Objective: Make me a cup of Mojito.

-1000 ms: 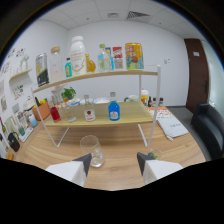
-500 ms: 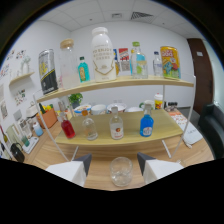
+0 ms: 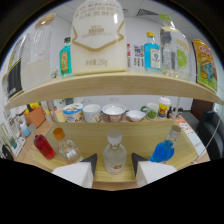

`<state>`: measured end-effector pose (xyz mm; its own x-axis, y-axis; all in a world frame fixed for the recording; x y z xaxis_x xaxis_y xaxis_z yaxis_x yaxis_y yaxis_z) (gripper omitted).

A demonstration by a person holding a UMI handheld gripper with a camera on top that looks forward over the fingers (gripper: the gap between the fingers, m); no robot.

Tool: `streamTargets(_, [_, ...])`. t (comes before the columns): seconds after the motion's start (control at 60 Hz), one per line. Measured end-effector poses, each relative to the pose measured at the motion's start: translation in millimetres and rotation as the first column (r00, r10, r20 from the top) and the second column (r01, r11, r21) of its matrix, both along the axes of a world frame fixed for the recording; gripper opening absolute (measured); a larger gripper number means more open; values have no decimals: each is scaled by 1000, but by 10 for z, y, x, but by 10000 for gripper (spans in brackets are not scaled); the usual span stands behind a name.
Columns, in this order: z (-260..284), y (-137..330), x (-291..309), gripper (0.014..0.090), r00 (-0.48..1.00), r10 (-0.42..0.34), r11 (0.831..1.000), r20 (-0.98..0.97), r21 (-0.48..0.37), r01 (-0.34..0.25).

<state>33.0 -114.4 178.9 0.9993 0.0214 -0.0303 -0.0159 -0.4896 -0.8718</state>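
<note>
- Gripper (image 3: pixel 113 172) sat lower centre of frame, fingers spread wide, nothing held; clear bottle (image 3: pixel 114 153) stood between them.
- Risk (judged): a skewed close could tip it into the blue bottle (image 3: pixel 163 148).

A large white jar (image 3: pixel 97 37) tops the upper shelf (image 3: pixel 115 82); a colourful box (image 3: pixel 206 62), perhaps snacks, stands farther along.

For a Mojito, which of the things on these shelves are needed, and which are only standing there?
Likely needed:
clear bottle, standing between the open gripper fingers
green plant

Only standing there:
red bottle
blue bottle
large white jar
row of bowls
</note>
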Motion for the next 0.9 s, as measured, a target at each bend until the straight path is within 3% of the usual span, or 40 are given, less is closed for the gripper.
streamTargets(0.15, [-4, 82, 28, 362, 1000, -21, 999, 12, 29, 21])
streamTargets(0.417, [31, 43, 22, 348, 1000, -10, 999, 5, 38, 10])
streamTargets(0.6, [316, -204, 134, 346, 1000, 12, 996, 26, 93, -14])
streamTargets(0.767, [317, -604, 457, 345, 999, -16, 996, 50, 87, 12])
streamTargets(0.9, [2, -874, 789, 344, 996, -64, 998, 64, 28, 62])
